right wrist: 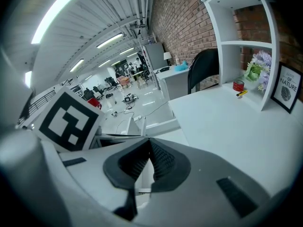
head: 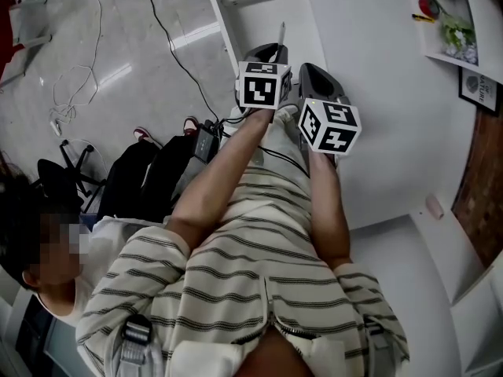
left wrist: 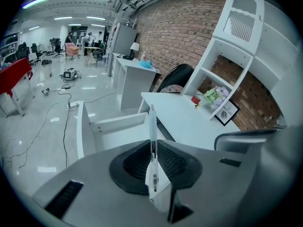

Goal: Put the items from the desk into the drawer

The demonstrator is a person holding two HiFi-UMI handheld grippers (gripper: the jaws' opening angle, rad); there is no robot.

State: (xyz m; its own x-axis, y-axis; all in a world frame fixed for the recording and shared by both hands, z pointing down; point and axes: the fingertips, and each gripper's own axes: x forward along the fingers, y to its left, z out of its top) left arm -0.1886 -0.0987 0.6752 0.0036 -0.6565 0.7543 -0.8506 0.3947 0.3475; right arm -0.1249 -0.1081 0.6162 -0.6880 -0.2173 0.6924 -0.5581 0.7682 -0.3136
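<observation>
A white pen (left wrist: 152,126) is gripped upright between the jaws of the left gripper (left wrist: 152,148), with the open white drawer (left wrist: 118,124) seen just beyond it beside the white desk (left wrist: 189,122), at the back of which a framed print (right wrist: 286,86) reading "OF NATURE" is stood, while the jaws of the right gripper (right wrist: 147,143) are pressed together with nothing between them.

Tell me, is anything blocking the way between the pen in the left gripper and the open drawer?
Nothing visible does. The left gripper is shut on the pen, and the open drawer lies straight ahead of its tip, with no object between.
</observation>
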